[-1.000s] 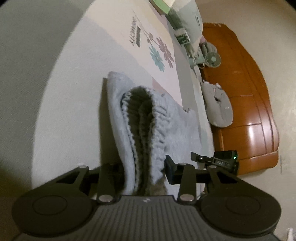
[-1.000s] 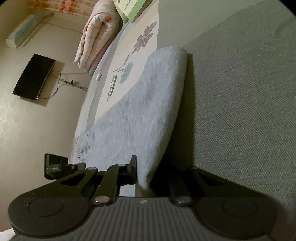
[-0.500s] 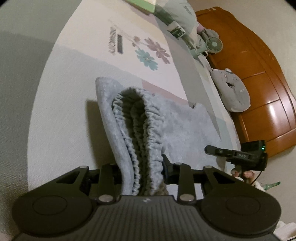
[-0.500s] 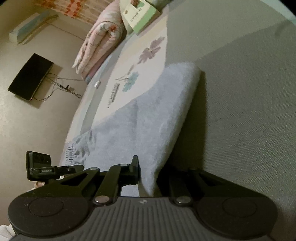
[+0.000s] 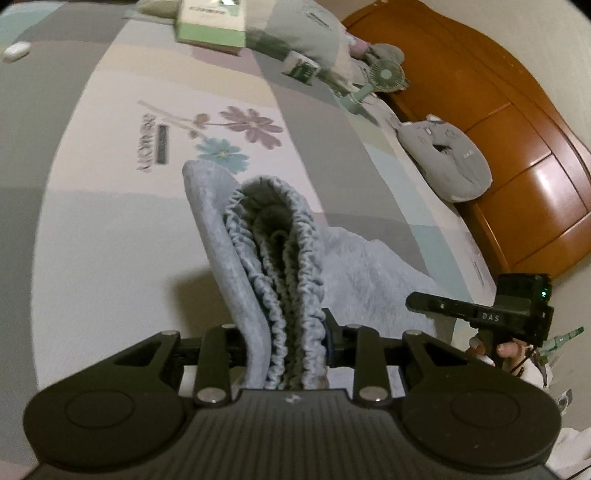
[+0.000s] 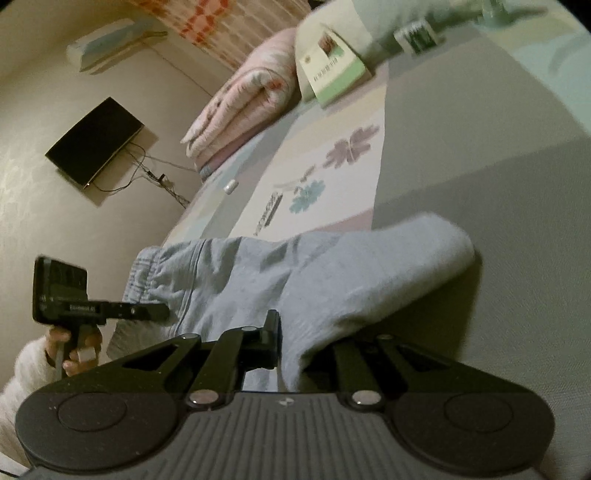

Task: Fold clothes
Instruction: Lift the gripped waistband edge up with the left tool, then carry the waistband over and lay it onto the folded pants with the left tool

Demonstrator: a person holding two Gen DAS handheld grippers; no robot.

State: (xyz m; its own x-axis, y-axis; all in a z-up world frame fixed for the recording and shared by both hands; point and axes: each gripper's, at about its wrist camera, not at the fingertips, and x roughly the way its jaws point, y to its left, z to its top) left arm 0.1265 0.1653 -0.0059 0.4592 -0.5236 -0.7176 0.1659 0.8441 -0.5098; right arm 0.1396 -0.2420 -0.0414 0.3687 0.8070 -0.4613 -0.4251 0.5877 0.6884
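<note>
A pale blue fleece garment [image 5: 273, 243] with a gathered elastic waistband lies doubled over on a patchwork bed cover [image 5: 110, 206]. My left gripper [image 5: 286, 350] is shut on the bunched waistband end, which stands up between its fingers. In the right wrist view the same garment [image 6: 295, 280] stretches away, and my right gripper [image 6: 295, 354] is shut on its other, plain end. Each view shows the opposite gripper held by a hand: the right gripper's body [image 5: 509, 306] and the left gripper's body [image 6: 74, 299].
A green and white box [image 5: 210, 22], a small mint fan [image 5: 384, 75], a grey plush cushion [image 5: 447, 162] and a wooden headboard [image 5: 517, 140] line the far side. A folded pink quilt [image 6: 243, 99] and a wall screen [image 6: 94, 142] appear in the right wrist view.
Both grippers have risen and tilted, keeping hold of the garment. The far end of the cloth has lifted and slid nearer, and more of the bed's far side has come into view.
</note>
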